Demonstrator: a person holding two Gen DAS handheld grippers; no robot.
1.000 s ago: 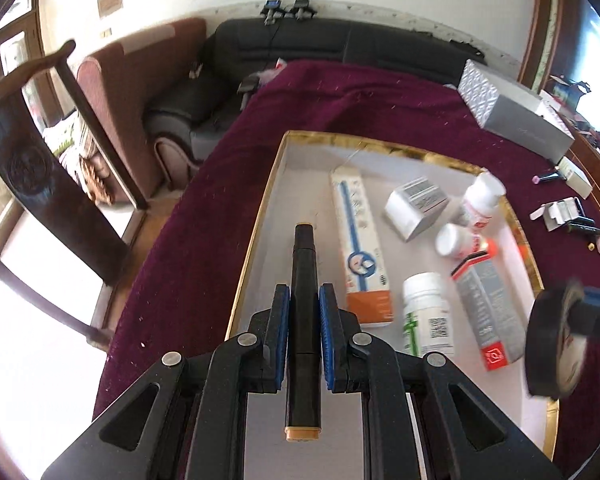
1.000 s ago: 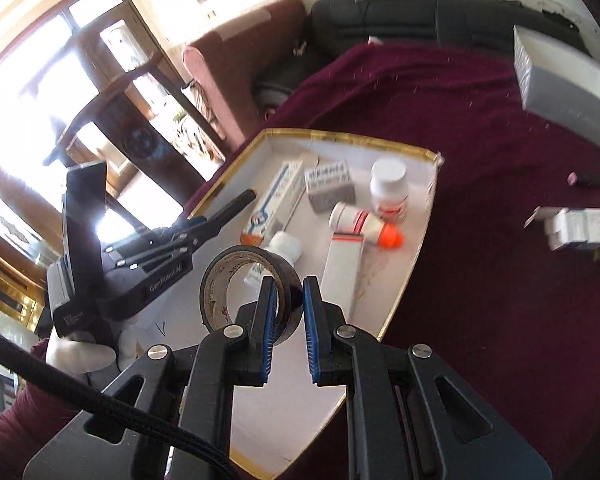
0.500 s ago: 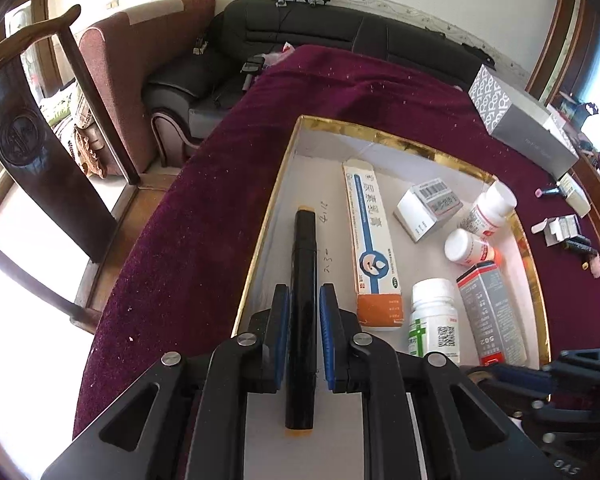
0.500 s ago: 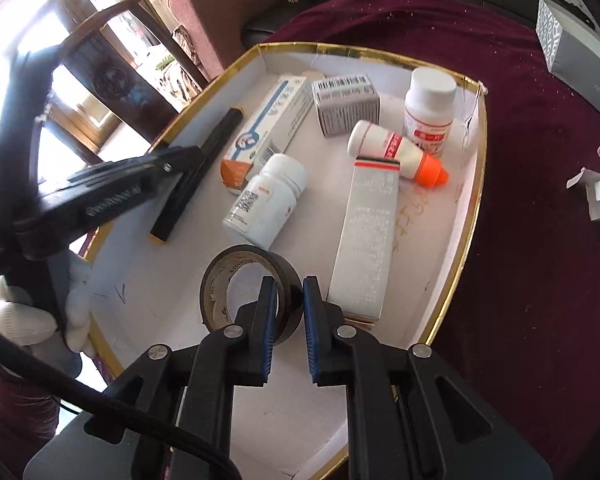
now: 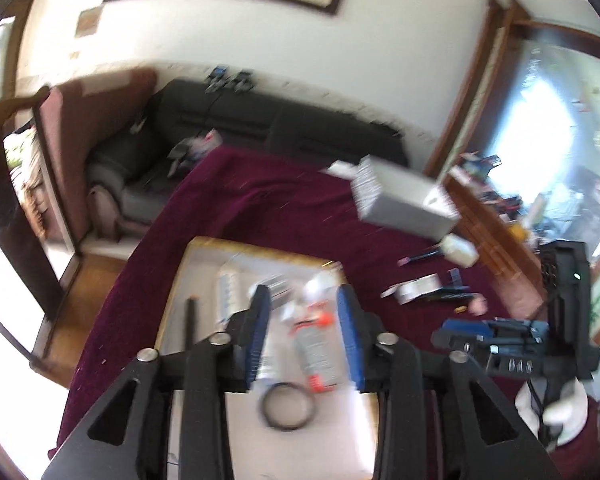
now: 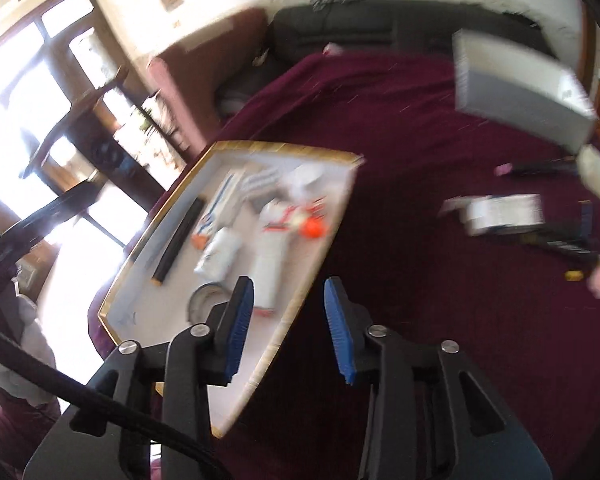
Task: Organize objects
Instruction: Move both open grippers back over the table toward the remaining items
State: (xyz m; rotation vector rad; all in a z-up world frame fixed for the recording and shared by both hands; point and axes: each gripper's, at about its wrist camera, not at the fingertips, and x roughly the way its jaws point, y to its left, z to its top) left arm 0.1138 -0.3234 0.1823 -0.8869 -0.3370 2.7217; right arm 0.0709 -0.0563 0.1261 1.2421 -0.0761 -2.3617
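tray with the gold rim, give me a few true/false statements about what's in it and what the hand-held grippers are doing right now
1. The black tape roll lies flat inside the gold-rimmed tray. True.
2. The left hand-held gripper clamps the black pen. False: its jaws are opening with nothing between them, and the pen lies in the tray near its left rim.
3. The right hand-held gripper holds nothing. True: its jaws are opening, empty.
4. The big grey box sits inside the tray. False: it rests on the maroon cloth beyond the tray.
5. An orange-capped bottle lies in the tray. True.
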